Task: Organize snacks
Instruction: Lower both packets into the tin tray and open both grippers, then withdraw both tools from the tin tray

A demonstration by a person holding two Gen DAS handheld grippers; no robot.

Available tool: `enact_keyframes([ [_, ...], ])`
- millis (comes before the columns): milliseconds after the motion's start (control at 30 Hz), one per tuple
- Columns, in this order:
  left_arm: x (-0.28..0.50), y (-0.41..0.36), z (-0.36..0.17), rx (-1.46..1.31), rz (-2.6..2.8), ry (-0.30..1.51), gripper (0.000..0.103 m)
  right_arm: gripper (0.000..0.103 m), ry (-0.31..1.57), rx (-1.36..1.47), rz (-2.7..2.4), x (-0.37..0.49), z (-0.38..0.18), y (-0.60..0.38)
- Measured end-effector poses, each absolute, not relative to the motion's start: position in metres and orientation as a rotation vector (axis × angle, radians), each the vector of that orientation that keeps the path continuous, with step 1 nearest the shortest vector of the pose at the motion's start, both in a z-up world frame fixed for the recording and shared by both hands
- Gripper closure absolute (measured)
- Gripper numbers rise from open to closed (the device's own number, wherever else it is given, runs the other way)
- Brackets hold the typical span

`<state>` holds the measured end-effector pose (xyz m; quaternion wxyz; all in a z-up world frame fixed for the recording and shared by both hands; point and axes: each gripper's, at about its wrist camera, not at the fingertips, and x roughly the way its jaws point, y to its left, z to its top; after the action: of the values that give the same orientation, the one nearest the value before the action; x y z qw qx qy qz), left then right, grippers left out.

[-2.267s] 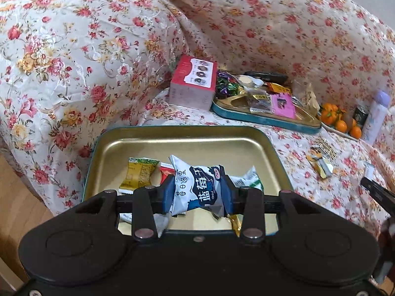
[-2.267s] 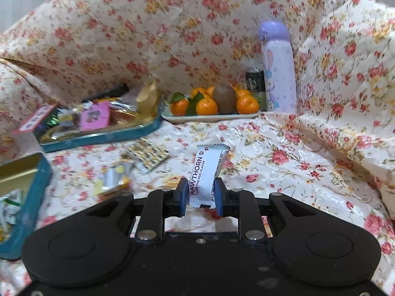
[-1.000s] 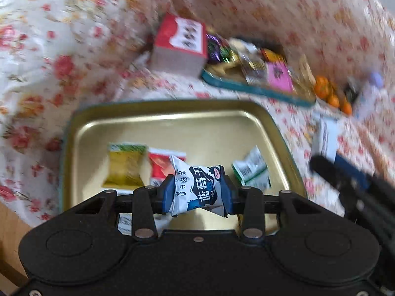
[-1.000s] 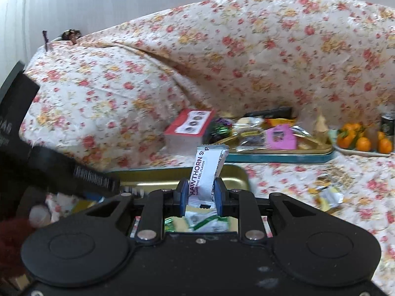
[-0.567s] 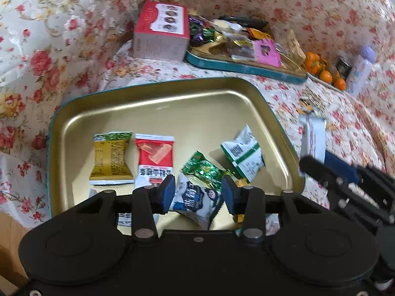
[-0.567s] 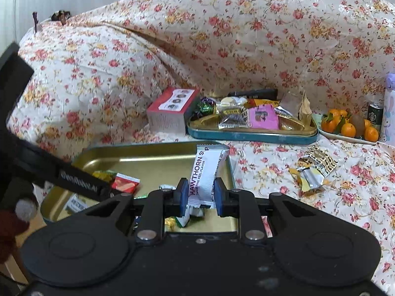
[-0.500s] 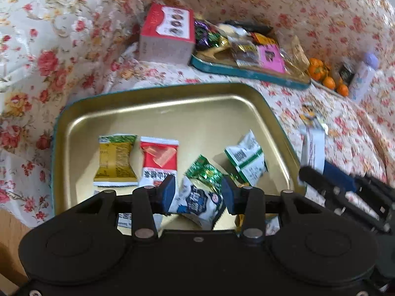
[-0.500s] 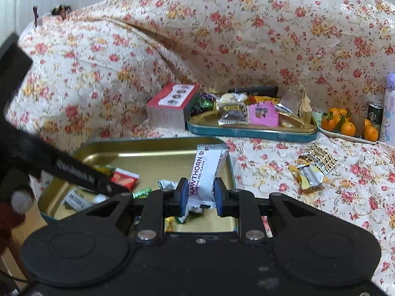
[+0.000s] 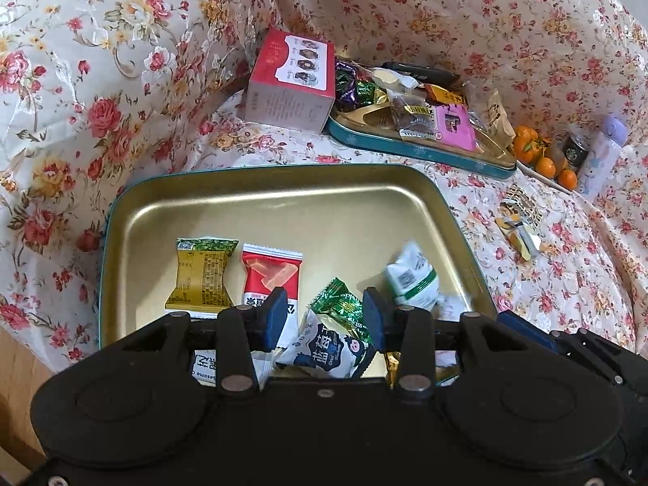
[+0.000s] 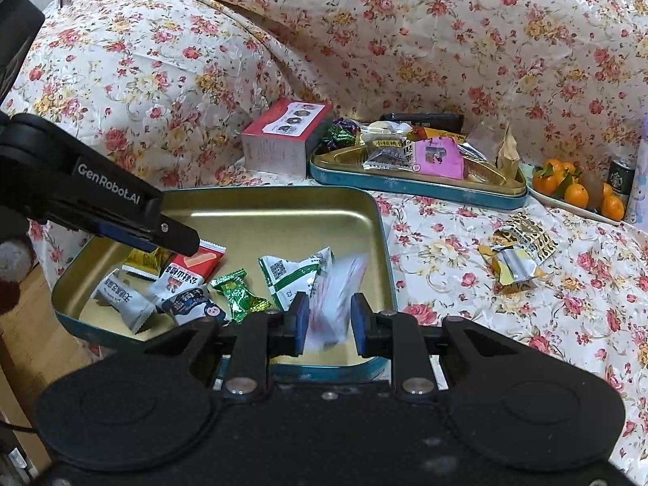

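Your gold tray (image 9: 283,202) lies on the floral cover, holding loose wrapped snacks: a yellow packet (image 9: 202,275), a red-and-white one (image 9: 271,275), green candy (image 10: 239,295), a blue-and-white pouch (image 9: 328,352), and a blurred white bar (image 10: 336,295).

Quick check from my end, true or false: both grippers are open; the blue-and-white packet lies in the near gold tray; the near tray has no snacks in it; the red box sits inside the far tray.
1. Left gripper and right gripper are open. True.
2. The blue-and-white packet lies in the near gold tray. True.
3. The near tray has no snacks. False: several packets lie in it.
4. The red box sits inside the far tray. False: it stands beside that tray, on the floral cloth.
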<state>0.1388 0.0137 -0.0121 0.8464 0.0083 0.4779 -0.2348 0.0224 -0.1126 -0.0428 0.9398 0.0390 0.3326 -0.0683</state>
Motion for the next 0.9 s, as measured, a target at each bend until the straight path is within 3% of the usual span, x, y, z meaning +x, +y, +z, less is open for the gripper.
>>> enact_keyframes([
  [633,0.137,0.006,-0.011,0.023,-0.399,1.039,0.054,0.079,0.624,0.19,-0.225,0.015,-0.029,-0.133],
  [900,0.109,-0.013,0.029,-0.022,-0.35,1.044,0.054,0.079,0.644,0.323,-0.341,0.002,-0.024,-0.176],
])
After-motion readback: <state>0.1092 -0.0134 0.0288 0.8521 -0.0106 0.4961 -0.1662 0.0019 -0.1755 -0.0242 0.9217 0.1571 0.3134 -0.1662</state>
